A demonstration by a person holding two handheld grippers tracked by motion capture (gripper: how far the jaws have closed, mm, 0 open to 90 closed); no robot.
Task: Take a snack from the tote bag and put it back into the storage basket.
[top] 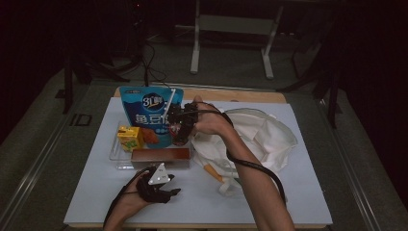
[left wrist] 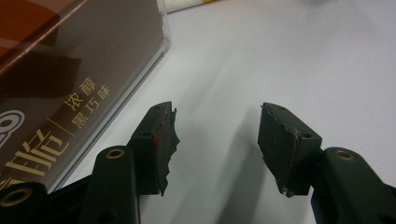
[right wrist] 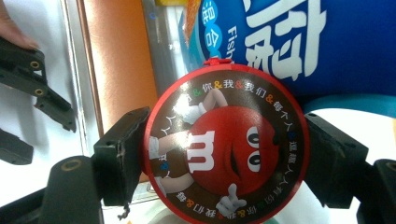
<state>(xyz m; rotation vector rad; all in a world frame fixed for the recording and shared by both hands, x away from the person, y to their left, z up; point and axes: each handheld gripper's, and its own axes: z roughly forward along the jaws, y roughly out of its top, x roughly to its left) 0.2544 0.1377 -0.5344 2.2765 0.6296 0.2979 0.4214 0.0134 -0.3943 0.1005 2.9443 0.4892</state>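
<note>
Clamping a round red candy tin point(right wrist: 226, 144) by its rim, the right claw point(top: 179, 126) hovers above the clear tray point(top: 114, 153) near the surface's far-left part, close against the blue snack bag point(top: 146, 113). The brown chocolate box point(top: 161, 157) lines the tray's near edge. Just nearer, the left claw point(left wrist: 215, 140) rests with jaws apart over bare white surface point(top: 288, 192), beside the box's corner. Open room lies along the near edge; a white cloth bag point(top: 269, 137) occupies the right side.

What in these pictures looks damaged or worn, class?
The left tool has worn pads: in the left gripper view the black rubber pads are torn and ragged along their edges, with a red patch on the left one. The round red candy tin in the right tool looks intact.
</note>
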